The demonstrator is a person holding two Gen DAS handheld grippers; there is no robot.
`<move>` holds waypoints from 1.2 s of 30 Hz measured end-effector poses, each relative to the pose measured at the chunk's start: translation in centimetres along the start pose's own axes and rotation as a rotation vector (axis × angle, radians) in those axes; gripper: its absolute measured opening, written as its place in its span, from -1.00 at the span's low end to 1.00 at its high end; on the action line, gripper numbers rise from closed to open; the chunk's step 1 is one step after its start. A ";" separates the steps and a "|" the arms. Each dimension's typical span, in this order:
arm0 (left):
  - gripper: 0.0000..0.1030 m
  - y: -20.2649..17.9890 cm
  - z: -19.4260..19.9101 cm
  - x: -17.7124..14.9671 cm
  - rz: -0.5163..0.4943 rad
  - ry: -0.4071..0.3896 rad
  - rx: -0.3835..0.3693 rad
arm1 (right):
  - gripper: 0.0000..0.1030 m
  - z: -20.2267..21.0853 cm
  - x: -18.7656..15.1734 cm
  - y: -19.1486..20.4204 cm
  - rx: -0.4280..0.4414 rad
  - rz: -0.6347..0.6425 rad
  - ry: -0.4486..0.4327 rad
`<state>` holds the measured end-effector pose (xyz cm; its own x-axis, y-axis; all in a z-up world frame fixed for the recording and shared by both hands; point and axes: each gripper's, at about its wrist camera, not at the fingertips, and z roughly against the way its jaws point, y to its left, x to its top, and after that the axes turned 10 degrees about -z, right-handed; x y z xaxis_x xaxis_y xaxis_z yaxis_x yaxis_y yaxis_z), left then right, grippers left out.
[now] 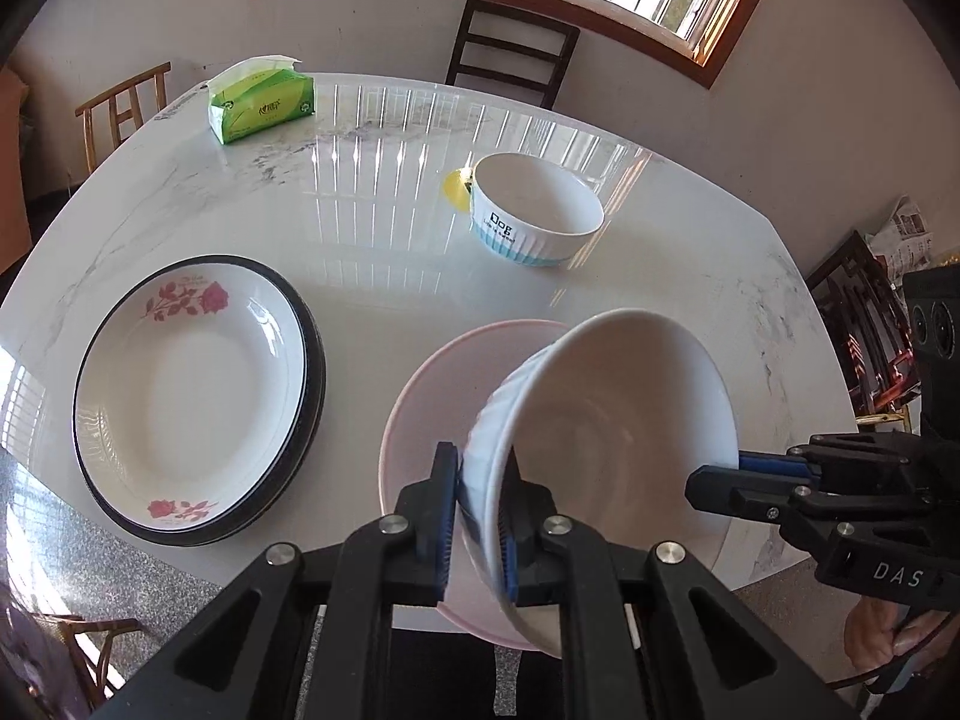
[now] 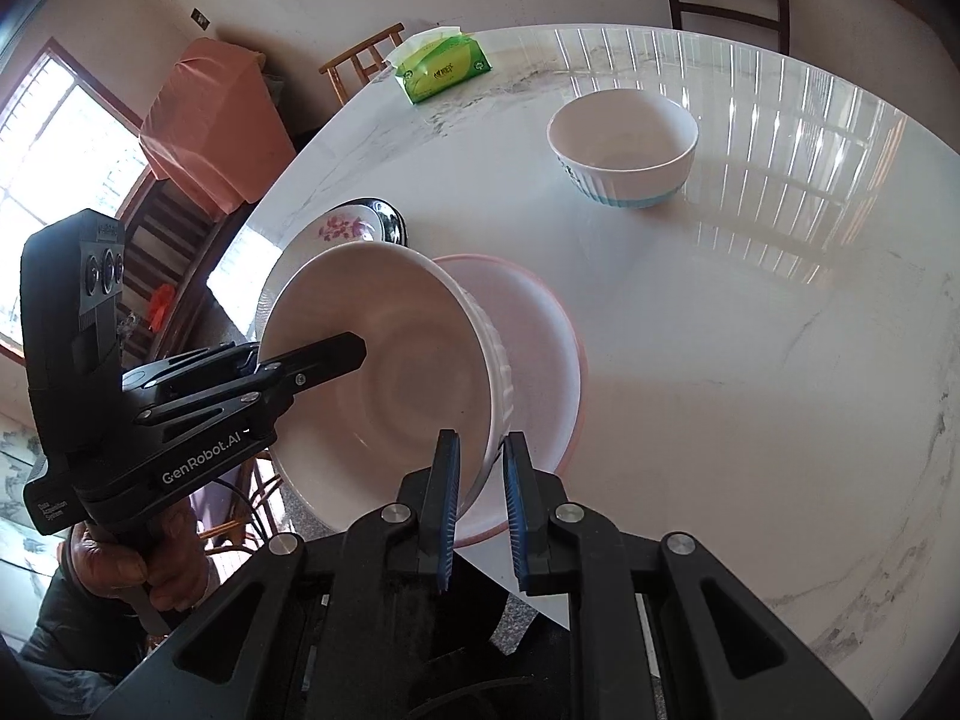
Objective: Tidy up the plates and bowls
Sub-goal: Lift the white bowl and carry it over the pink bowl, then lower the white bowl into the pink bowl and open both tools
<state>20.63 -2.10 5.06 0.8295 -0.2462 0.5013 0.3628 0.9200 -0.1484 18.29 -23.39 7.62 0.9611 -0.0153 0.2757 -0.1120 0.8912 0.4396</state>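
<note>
**Ribbed bowl hangs tilted above pink plate, gripped from both sides**

You hold the white ribbed bowl [image 1: 606, 420] tipped on edge over the pink plate [image 1: 432, 396]. Your left tongs [image 1: 480, 516] are clenched on its near wall. Your right tongs [image 2: 480, 498] straddle the rim at 3 o'clock, pads just beside it; whether they pinch is unclear. Two grips likely steady the tilt. The rose plates [image 1: 198, 396] sit stacked at 9 o'clock on the table [image 1: 390, 276], and the blue-based bowl [image 1: 537, 210] waits at 12, probably to be stacked.
</note>
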 end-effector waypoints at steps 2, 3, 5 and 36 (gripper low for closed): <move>-0.76 0.0 -0.6 -0.1 -0.001 0.019 -0.004 | -0.71 -0.3 0.2 -0.1 -0.008 -0.007 0.008; -0.76 0.0 -0.8 -0.1 -0.004 0.027 -0.004 | -0.71 -0.4 0.1 -0.2 -0.010 -0.012 0.016; -0.76 0.1 -1.4 -0.2 -0.004 0.042 -0.005 | -0.71 -0.7 0.2 -0.2 -0.017 -0.013 0.030; -0.54 -0.5 -0.3 -0.9 -0.113 -0.034 0.119 | -0.66 0.4 0.7 -1.3 0.059 -0.065 -0.072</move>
<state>19.82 -2.41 4.40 0.7707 -0.3417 0.5378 0.3983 0.9172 0.0119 18.98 -24.77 7.56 0.9464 -0.1062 0.3050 -0.0670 0.8592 0.5072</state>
